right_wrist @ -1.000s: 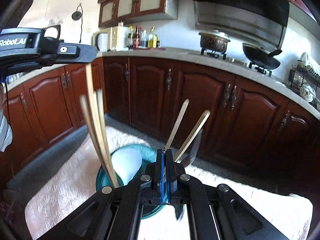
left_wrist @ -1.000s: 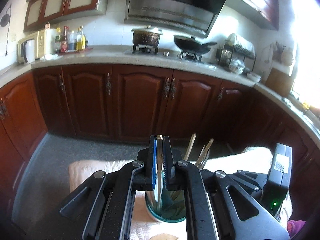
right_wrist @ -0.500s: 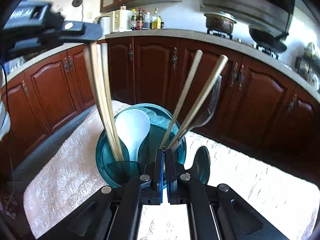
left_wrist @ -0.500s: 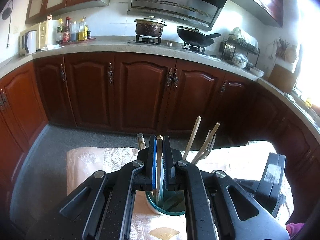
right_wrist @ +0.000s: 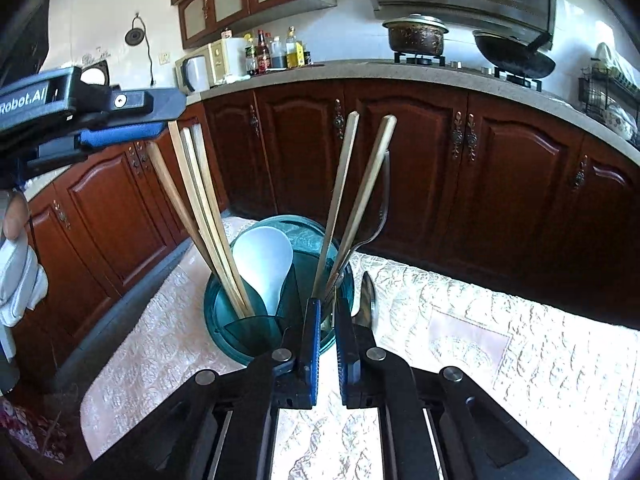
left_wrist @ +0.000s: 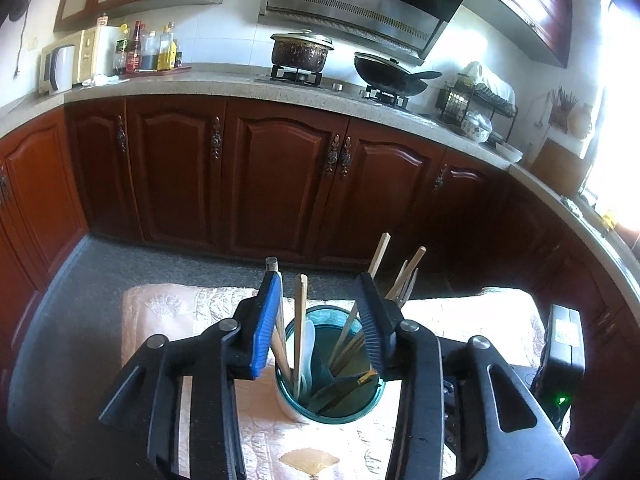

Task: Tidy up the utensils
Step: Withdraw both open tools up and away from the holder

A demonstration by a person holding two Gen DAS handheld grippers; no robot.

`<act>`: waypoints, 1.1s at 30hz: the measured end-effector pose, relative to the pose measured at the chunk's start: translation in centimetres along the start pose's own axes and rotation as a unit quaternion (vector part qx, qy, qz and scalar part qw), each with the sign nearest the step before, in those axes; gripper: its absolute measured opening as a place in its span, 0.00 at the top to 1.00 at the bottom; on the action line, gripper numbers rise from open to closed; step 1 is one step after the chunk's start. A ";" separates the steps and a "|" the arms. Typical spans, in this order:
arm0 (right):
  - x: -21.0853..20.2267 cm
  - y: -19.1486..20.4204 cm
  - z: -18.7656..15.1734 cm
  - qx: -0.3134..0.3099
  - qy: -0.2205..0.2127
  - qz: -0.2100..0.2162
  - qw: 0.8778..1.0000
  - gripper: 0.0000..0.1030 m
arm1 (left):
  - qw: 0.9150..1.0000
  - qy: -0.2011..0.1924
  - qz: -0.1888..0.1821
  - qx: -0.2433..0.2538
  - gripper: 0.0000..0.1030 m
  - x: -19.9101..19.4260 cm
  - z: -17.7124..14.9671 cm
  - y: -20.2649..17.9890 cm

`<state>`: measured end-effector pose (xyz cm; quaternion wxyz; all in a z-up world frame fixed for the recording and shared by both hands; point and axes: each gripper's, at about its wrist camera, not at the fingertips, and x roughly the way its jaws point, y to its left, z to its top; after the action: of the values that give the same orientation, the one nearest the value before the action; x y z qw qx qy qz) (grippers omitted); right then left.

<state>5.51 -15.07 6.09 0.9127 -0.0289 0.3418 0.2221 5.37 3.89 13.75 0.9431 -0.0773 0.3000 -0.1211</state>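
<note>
A teal utensil holder [left_wrist: 336, 396] [right_wrist: 240, 320] stands on a pale embroidered cloth. It holds wooden chopsticks [right_wrist: 200, 216] on the left, a white rice spoon [right_wrist: 264, 264], and more chopsticks [right_wrist: 356, 196] with a metal fork [right_wrist: 380, 216] on the right. My left gripper [left_wrist: 320, 292] is open above the holder, with a chopstick [left_wrist: 300, 320] standing free between its jaws; it also shows in the right wrist view [right_wrist: 132, 120]. My right gripper [right_wrist: 326, 316] is slightly open just in front of the holder. A dark metal spoon [right_wrist: 366, 300] stands just right of its fingers.
The cloth [right_wrist: 480, 328] covers a low table with room to the right of the holder. Dark red kitchen cabinets [left_wrist: 280, 176] and a stone counter with a pot [left_wrist: 300, 52] and a wok [left_wrist: 388, 76] run behind. The right gripper's body [left_wrist: 560, 352] sits at the right.
My left gripper has opened and let go of the chopstick, which now stands in the holder. My right gripper has parted slightly and moved closer to the holder.
</note>
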 end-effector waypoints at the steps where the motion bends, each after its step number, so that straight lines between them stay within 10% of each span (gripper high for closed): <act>1: -0.2 0.1 0.0 0.002 -0.002 0.001 1.000 0.89 | 1.000 -0.001 -0.001 -0.002 0.60 -0.3 0.0 0.0; 33: -6.1 1.8 -3.1 0.069 0.002 -0.026 0.997 0.62 | 0.993 0.049 0.107 0.028 0.46 -3.2 -9.5 -3.5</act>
<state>-1.23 -16.40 7.77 0.9173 0.0249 0.3571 0.1744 -3.32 0.71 8.60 0.9365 -0.0121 0.3491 -0.0319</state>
